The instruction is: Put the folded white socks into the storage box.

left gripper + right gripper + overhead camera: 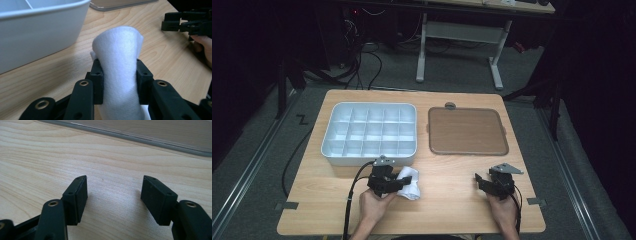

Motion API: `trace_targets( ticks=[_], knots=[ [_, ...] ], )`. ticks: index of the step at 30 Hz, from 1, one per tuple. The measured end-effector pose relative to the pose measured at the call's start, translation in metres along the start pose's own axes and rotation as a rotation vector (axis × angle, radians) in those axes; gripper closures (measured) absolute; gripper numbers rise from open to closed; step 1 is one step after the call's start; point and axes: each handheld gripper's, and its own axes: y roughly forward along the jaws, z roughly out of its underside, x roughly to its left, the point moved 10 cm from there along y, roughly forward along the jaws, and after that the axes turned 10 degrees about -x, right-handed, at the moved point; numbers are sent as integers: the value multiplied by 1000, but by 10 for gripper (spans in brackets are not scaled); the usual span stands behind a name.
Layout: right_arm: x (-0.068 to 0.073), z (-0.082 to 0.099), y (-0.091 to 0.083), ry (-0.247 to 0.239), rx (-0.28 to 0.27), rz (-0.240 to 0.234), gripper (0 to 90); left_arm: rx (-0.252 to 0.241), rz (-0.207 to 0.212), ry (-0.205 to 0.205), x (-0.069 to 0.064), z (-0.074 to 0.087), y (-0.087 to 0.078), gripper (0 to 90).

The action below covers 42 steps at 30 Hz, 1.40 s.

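High view: on the wooden worktop (447, 172) the left hand-held gripper (393, 181) pinches a white rolled cloth (409, 182), just in front of the white compartment tray (369, 132). Beside the tray lies a flat brown lid (467, 131). Left gripper view has the cloth (120, 67) squeezed between both jaws, its free end standing up past them, the tray's wall (37, 37) near. The right hand-held gripper (113, 195) has its jaws spread apart with bare wood between them, close to the lid's edge (140, 138).
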Motion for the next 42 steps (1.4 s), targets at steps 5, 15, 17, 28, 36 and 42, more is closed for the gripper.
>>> trace_targets(
  ticks=[5,15,17,28,36,42],
  knots=[
    [0,0,0,0,0,0,387,4,17,-21,-1,-7,-6,670],
    [1,0,0,-20,5,11,389,5,24,-8,4,-15,-19,669],
    [1,0,0,-20,5,11,389,-1,21,-5,6,-19,-23,669],
    [2,0,0,-23,6,5,391,-29,15,-18,13,-42,-38,668],
    [2,0,1,-26,5,4,390,-56,22,-28,16,-60,-44,668],
    [3,0,1,-28,6,0,390,-70,26,-46,17,-72,-46,668]
  ],
)
